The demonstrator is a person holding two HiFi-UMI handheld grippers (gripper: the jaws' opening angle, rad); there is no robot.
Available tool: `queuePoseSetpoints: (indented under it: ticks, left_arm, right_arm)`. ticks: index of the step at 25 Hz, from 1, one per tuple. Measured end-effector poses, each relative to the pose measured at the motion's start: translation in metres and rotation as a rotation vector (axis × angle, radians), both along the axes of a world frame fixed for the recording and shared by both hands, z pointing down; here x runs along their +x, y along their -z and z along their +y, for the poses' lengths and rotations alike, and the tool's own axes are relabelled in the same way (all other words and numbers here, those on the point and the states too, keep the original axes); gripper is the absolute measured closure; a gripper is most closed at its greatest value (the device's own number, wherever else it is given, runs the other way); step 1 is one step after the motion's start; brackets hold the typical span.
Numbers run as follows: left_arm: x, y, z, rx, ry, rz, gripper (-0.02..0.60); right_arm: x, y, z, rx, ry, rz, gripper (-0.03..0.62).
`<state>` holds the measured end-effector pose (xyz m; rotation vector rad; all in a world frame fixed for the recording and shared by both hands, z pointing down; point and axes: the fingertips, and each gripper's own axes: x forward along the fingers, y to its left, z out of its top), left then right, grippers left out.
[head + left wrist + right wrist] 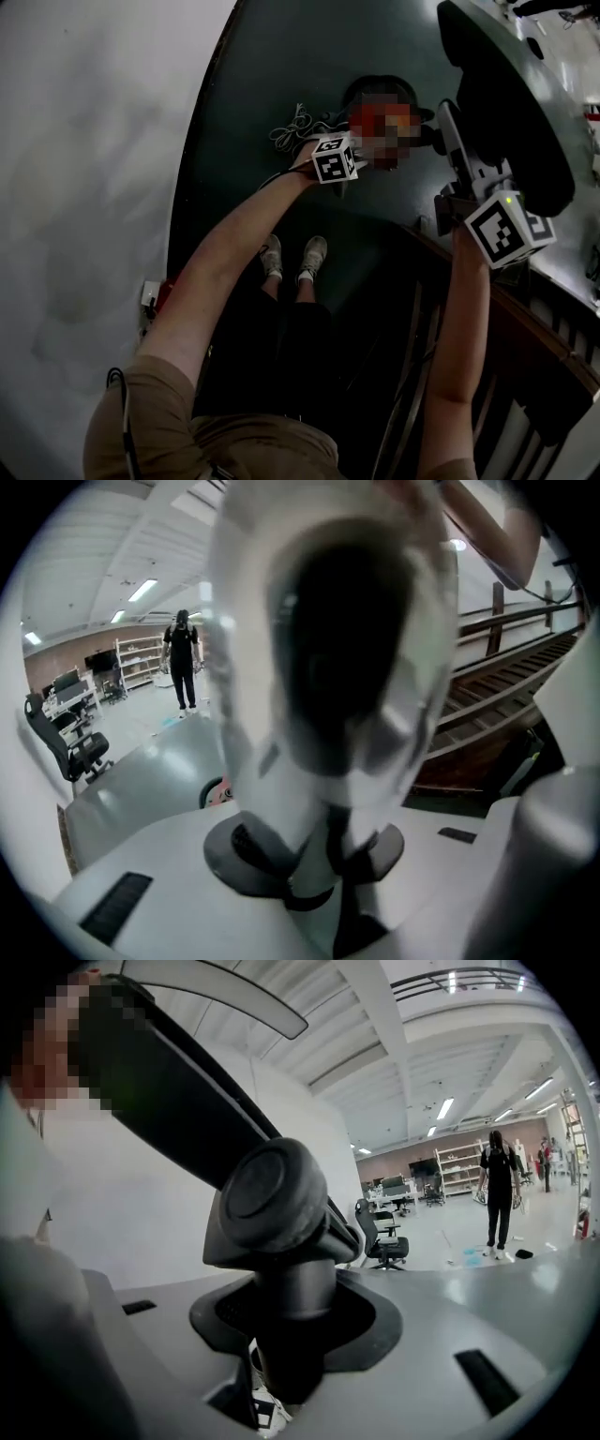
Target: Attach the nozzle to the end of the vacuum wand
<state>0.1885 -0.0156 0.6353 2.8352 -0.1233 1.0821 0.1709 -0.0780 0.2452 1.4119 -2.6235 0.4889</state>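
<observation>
AIRBORNE, NOT YET JOINED: My right tool [281, 1358] is clamped on the black swivel neck of the nozzle [267, 1194], whose long dark head reaches up and away to the left in the right gripper view. Holding it by the neck, I judge, keeps the bulky head clear and leaves the connecting end free for the wand. My left tool [323, 878] has its jaws drawn nearly together on the narrow lower end of a pale piece with a dark hollow mouth. I take this for the end of the vacuum wand [342, 667], though the blur keeps me from being sure. In the head view the nozzle hangs at upper right over the dark floor [272, 56]. The left tool sits lower and to its left, apart from it, with a loose cord [292, 125] lying just beside it in the picture. The joint is not yet made. The next move calls for lining the wand's mouth up with the nozzle's neck, and a skewed approach could jam.
</observation>
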Motion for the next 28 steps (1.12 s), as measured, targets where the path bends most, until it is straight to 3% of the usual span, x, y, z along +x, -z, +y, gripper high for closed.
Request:
queuePoseSetpoints:
  ticks: [3, 6, 14, 18, 23, 27, 28]
  left_arm:
    - [0.005, -0.002, 0.011, 0.013, -0.027, -0.027, 0.477]
    - [0.004, -0.004, 0.01, 0.011, 0.008, -0.027, 0.479]
    - [0.002, -0.004, 0.016, 0.014, 0.031, -0.025, 0.479]
    - [0.005, -0.006, 0.022, 0.022, 0.014, -0.038, 0.479]
    - [0.01, -0.005, 0.02, 0.019, 0.032, -0.05, 0.479]
    - [0.018, -0.004, 0.027, 0.03, 0.012, -0.061, 0.48]
    - [0.02, -0.003, 0.027, 0.031, 0.015, -0.06, 0.48]
  right_arm:
    - [-0.015, 0.002, 0.005, 0.007, 0.033, -0.013, 0.434]
    - [-0.023, -0.003, 0.005, 0.013, 0.051, 0.056, 0.434]
    - [-0.028, -0.011, 0.017, -0.028, 0.057, 0.105, 0.436]
    - [-0.028, -0.012, 0.031, 0.089, 0.021, 0.209, 0.436]
    - [-0.015, -0.004, 0.033, 0.195, -0.035, 0.171, 0.437]
    - [-0.002, -0.019, 0.03, -0.026, -0.004, 0.138, 0.437]
    - [0.004, -0.02, 0.028, -0.031, -0.028, 0.127, 0.437]
